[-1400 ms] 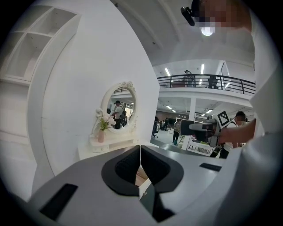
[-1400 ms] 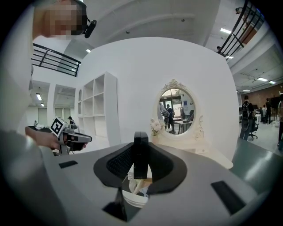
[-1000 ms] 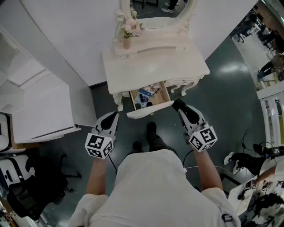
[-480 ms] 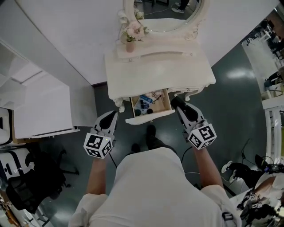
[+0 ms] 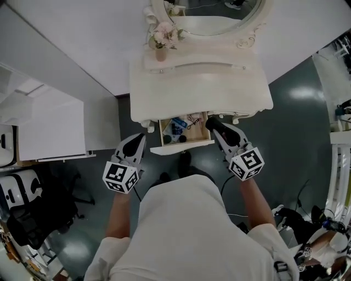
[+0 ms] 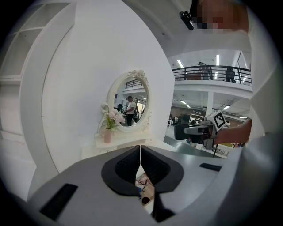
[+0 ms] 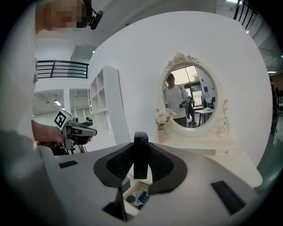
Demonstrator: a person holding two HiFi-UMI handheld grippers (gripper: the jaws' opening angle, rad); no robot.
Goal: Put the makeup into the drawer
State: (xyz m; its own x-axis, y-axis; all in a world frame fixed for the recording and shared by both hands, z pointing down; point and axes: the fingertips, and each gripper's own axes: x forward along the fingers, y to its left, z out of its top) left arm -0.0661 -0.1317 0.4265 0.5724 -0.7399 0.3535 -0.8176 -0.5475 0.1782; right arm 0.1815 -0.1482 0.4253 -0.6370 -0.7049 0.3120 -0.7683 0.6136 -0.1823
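The white dressing table (image 5: 197,90) has its drawer (image 5: 181,146) pulled out, with several small cosmetics inside, among them a blue packet (image 5: 178,125). My right gripper (image 5: 210,124) hovers at the drawer's right corner, shut on a slim black makeup case (image 7: 140,153) that stands upright between the jaws. Below it in the right gripper view, the drawer's contents (image 7: 138,197) show. My left gripper (image 5: 141,138) is to the left of the drawer, jaws together with nothing in them. In the left gripper view its fingertips (image 6: 140,149) meet above the drawer (image 6: 145,190).
An oval mirror (image 5: 215,12) and a pink vase of flowers (image 5: 160,41) stand at the table's back. A white shelf unit (image 5: 49,129) stands to the left, a black chair (image 5: 30,217) at lower left. The floor is dark grey.
Both grippers have moved forward toward the dressing table. The right one, still holding the black case, now reaches the drawer's right corner. The left one is beside the drawer's left end.
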